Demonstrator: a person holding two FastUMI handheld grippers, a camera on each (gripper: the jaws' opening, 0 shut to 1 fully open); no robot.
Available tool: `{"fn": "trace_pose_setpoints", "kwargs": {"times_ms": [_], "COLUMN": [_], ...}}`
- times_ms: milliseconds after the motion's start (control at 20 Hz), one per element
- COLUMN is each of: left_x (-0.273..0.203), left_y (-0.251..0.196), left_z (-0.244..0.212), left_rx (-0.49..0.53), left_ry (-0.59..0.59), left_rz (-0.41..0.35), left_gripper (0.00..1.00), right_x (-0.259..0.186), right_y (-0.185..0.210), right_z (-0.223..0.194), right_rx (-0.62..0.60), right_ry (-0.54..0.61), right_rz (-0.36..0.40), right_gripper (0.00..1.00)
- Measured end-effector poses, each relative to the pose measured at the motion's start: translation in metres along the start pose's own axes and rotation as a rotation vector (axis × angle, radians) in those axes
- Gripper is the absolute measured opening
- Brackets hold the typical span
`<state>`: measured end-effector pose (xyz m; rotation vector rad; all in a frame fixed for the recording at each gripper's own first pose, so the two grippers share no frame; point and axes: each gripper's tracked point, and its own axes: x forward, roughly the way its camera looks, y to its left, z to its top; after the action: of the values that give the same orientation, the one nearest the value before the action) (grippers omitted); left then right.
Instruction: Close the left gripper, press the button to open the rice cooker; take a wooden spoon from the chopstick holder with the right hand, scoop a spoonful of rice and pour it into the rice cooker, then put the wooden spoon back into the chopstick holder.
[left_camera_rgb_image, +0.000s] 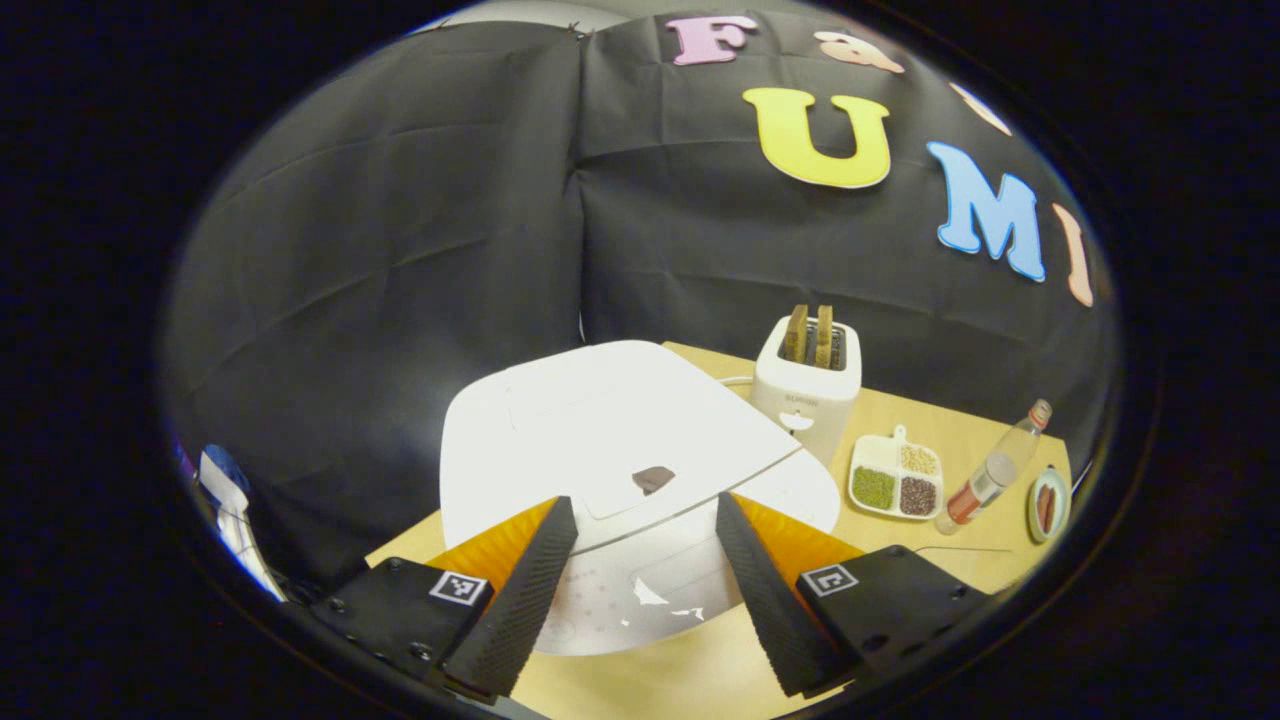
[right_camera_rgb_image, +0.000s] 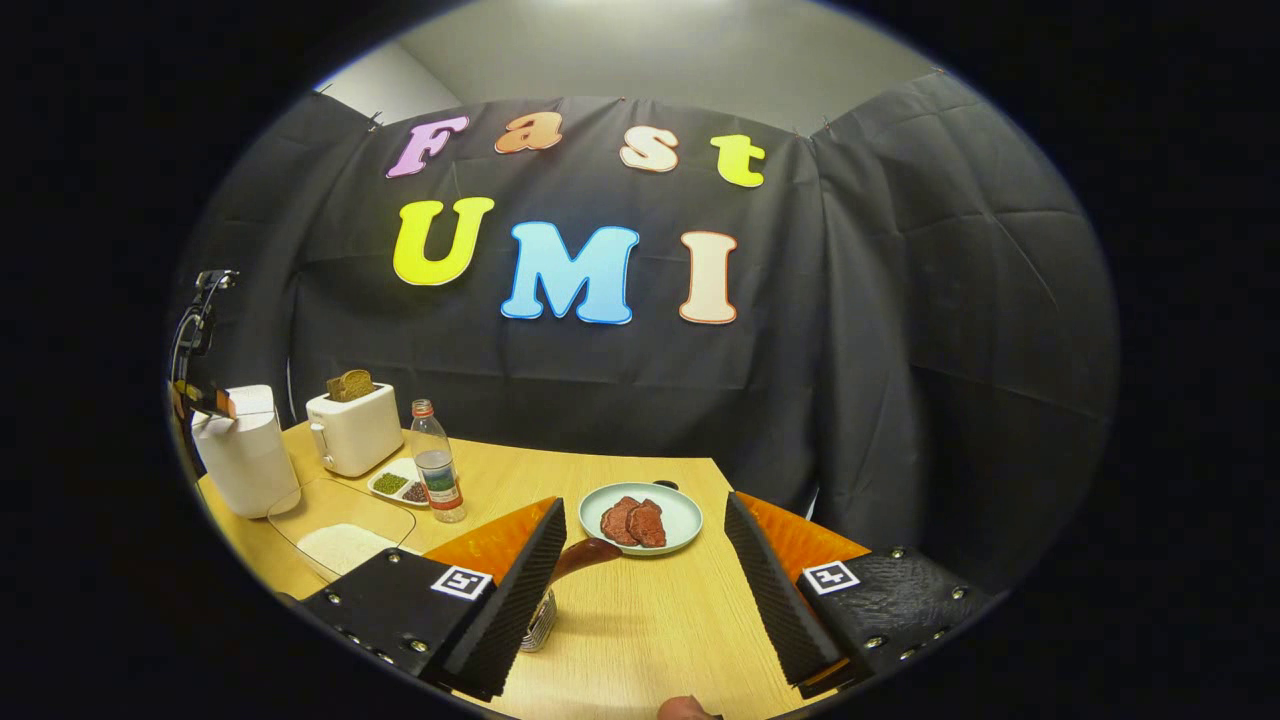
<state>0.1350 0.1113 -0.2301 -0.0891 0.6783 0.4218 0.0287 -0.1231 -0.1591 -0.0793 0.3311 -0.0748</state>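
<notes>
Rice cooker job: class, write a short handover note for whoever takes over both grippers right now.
Left gripper: open, hovering over the closed rice cooker; button not yet pressed.
Right gripper: open, holding nothing, above the table; the wooden spoon stands in the chopstick holder by its left finger.
The rice sits in a clear dish near the cooker.
Done: nothing.
Left: close the left gripper, press the button, take the spoon, scoop, pour, return it.

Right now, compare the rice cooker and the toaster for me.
The rice cooker is broad with a flat, closed lid; the toaster is narrow and upright. The rice cooker's top is bare apart from a dark button, while two bread slices stick out of the toaster. Both are white and stand on the wooden table.
</notes>
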Motion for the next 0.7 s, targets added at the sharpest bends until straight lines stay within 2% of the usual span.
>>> {"fn": "trace_pose_setpoints", "kwargs": {"times_ms": [200,300,400,500,700], "left_x": [0.0,0.0,-0.006,-0.027,-0.088], "left_y": [0.005,0.005,0.0,0.005,0.004], "left_z": [-0.002,0.005,0.007,0.025,0.073], "left_rx": [-0.005,0.015,-0.028,-0.048,0.044], "left_ry": [0.011,-0.037,-0.071,-0.151,-0.386], "left_rz": [-0.033,-0.05,-0.09,-0.113,-0.174], "left_gripper": [0.99,0.98,1.0,1.0,0.99], "right_x": [0.001,0.002,0.001,-0.001,-0.007], "right_y": [0.011,0.018,0.026,0.033,0.054], "right_z": [-0.001,0.006,0.018,0.034,0.066], "right_rx": [0.01,0.011,0.004,0.002,0.028], "right_ry": [0.003,-0.011,-0.032,-0.061,-0.108], "right_rz": [0.022,0.033,0.049,0.06,0.089], "right_gripper": [0.97,0.97,0.97,0.97,0.97]}}
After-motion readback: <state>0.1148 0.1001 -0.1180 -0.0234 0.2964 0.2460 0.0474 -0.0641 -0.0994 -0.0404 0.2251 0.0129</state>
